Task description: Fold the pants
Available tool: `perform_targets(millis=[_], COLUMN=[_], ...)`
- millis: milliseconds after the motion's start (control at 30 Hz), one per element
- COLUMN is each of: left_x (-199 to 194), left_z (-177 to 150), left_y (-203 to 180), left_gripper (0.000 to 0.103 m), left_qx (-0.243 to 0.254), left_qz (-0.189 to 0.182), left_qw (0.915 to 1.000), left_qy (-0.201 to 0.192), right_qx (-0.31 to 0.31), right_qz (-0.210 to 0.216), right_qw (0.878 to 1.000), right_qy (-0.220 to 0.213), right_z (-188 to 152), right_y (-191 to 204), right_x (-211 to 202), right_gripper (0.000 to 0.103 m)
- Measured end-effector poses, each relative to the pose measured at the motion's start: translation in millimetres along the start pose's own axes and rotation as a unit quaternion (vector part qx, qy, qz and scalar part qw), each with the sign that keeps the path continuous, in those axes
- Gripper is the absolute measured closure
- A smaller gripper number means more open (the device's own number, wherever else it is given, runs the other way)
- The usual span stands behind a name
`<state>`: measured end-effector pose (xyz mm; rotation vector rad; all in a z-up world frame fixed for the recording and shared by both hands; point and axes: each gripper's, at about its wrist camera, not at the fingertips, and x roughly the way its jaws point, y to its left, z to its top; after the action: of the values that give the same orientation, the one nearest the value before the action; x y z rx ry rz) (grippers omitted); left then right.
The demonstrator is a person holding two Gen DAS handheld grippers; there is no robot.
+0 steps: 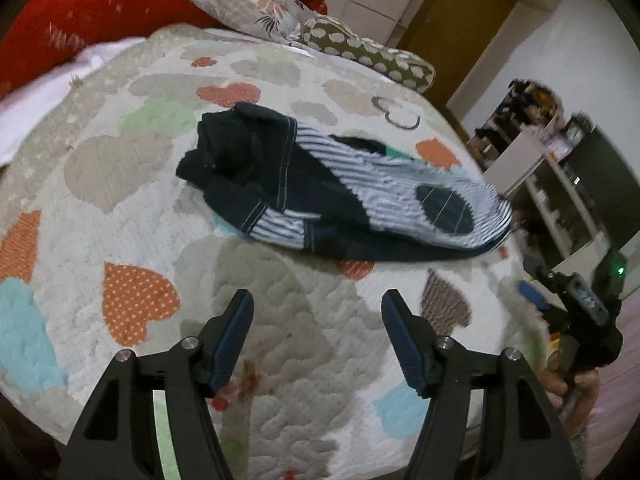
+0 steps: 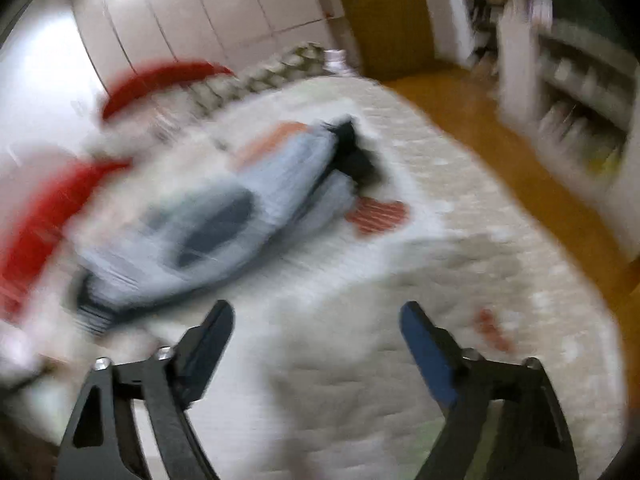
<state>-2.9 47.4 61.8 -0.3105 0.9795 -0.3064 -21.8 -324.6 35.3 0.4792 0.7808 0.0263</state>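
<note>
A small pair of pants point(image 1: 340, 192), navy and white-striped with dark oval patches, lies bunched on the heart-patterned bedspread point(image 1: 132, 208). My left gripper point(image 1: 318, 300) is open and empty, held above the bedspread short of the pants. In the blurred right wrist view the pants point(image 2: 208, 224) lie ahead to the left. My right gripper point(image 2: 316, 312) is open and empty over the bedspread point(image 2: 400, 360). The right gripper also shows in the left wrist view point(image 1: 576, 304), beyond the bed's right edge.
Red cushions point(image 1: 92, 20), a floral pillow point(image 1: 248, 0) and a spotted bolster point(image 1: 372, 56) lie at the head of the bed. A wooden door point(image 1: 456, 20) and shelves point(image 1: 556, 184) stand to the right. Wooden floor point(image 2: 500, 152) borders the bed.
</note>
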Motion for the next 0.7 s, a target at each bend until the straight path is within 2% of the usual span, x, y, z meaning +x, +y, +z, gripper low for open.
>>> perform_targets(millis=[33,100,133,200,267,433,533,600,667,700], left_x=[2,6,7,8,7,12,22,28,34,36], left_z=[5,11,14,16,19,28,34,36,37,37], left_y=[4,8,11,12,12,12,8,3,-2,-4], left_gripper=[0.037,0.037,0.037,0.037,0.037,0.037,0.037,0.037,0.037,0.037], left_qx=[-0.018,-0.041,-0.056,-0.066,-0.068,-0.077,-0.092,-0.098,-0.104,-0.106], left_qz=[-0.021,-0.045,-0.059,-0.069,-0.075,-0.099,-0.124,-0.137,-0.149,-0.155], left_qw=[0.9996,0.998,0.9964,0.9951,0.9945,0.9914,0.9866,0.9839,0.981,0.9795], left_qy=[0.007,0.018,0.023,0.026,0.028,0.038,0.053,0.06,0.068,0.072], right_qx=[0.035,0.086,0.106,0.131,0.139,0.139,0.155,0.16,0.146,0.139], right_qz=[0.068,0.178,0.22,0.27,0.273,0.188,0.153,0.141,0.13,0.129], right_qw=[0.997,0.978,0.966,0.944,0.939,0.958,0.962,0.966,0.971,0.973], right_qy=[0.017,0.062,0.09,0.138,0.154,0.168,0.167,0.149,0.137,0.135], right_z=[8,19,22,23,22,26,32,38,46,50], right_y=[-3,-5,-3,6,14,26,24,26,36,40], right_x=[-1,12,24,50,67,95,105,107,111,111], right_gripper=[0.024,0.038,0.041,0.047,0.048,0.048,0.048,0.049,0.068,0.088])
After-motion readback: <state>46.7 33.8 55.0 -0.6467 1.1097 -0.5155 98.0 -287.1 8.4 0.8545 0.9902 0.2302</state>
